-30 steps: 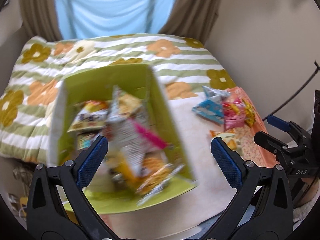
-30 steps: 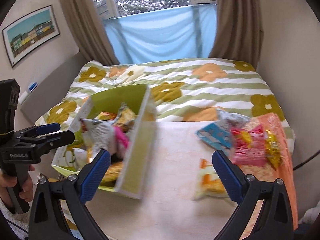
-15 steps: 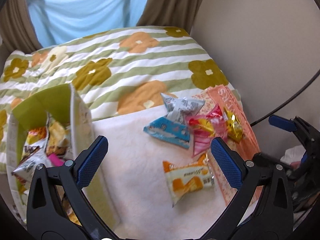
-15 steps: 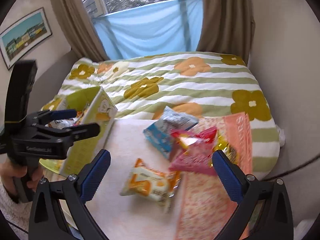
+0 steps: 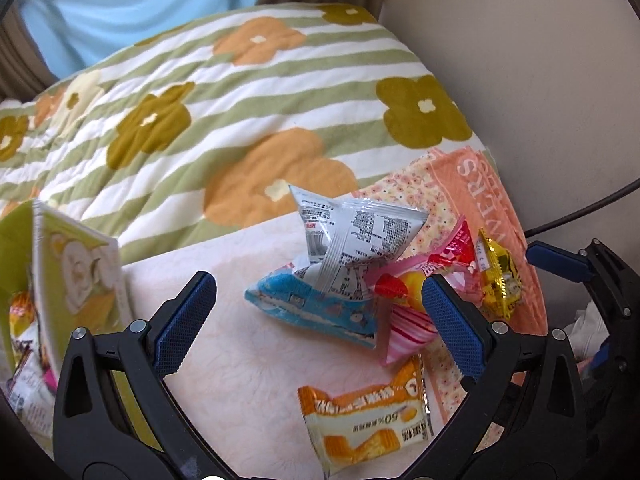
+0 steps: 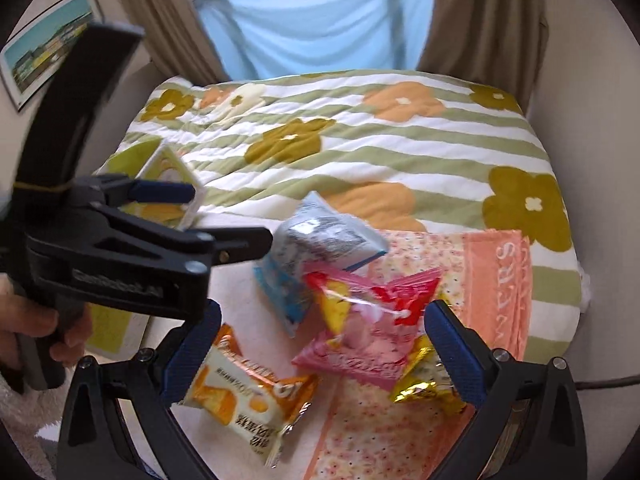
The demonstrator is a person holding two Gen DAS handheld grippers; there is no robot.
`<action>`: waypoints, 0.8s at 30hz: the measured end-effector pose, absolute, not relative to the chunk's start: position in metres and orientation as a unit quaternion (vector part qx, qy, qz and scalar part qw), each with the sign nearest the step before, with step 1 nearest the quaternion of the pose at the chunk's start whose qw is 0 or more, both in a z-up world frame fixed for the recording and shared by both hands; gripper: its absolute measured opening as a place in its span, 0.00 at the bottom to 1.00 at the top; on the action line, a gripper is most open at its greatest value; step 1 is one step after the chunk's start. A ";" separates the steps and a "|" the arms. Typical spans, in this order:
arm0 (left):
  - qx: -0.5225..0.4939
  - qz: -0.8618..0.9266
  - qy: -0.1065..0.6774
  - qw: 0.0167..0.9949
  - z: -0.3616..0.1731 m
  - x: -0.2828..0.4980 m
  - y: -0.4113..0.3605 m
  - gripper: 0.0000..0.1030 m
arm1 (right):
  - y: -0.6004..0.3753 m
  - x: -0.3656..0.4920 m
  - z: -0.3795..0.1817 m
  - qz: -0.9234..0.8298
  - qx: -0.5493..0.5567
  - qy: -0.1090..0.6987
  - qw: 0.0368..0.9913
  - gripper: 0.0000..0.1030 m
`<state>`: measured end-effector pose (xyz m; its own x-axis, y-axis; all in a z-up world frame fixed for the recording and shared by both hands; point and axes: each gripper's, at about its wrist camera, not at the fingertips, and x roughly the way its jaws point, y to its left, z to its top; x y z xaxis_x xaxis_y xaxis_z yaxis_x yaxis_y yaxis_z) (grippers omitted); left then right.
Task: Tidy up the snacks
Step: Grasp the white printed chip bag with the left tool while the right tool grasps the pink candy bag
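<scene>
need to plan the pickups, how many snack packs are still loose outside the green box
4 visible: orange pack nearest, blue-and-silver pack in the middle, pink pack beside it, gold pack on the peach towel. More may hide underneath.

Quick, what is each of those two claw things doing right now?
Left gripper: open, holding nothing.
Right gripper: open, holding nothing.

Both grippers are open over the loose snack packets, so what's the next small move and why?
Probably lower the right gripper onto the pink packet and close. It lies on top of the pile between the open jaws, while the green box waits to the left, and the left gripper hovers empty.
</scene>
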<state>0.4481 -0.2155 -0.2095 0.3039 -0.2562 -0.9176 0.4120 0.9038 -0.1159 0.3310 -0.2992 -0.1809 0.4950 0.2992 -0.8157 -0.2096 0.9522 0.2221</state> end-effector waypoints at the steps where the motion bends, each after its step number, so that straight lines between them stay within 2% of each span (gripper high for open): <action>1: 0.071 -0.209 0.555 0.802 -0.214 0.451 -0.218 0.99 | -0.303 0.333 -0.183 0.144 0.054 0.482 0.863 0.98; 15: 0.044 -0.233 0.608 0.758 -0.274 0.487 -0.232 0.99 | -0.300 0.364 -0.229 0.124 0.069 0.538 0.831 0.98; 18: 0.037 -0.239 0.614 0.751 -0.284 0.489 -0.229 0.89 | -0.293 0.366 -0.232 0.119 0.047 0.547 0.827 0.98; 19: 0.031 -0.242 0.618 0.747 -0.287 0.490 -0.228 0.78 | -0.292 0.367 -0.233 0.118 0.042 0.549 0.827 0.98; 20: 0.021 -0.246 0.620 0.745 -0.289 0.491 -0.226 0.73 | -0.290 0.367 -0.235 0.118 0.038 0.550 0.826 0.98; 24: 0.018 -0.246 0.616 0.748 -0.286 0.491 -0.220 0.63 | -0.284 0.367 -0.242 0.116 0.026 0.557 0.822 0.98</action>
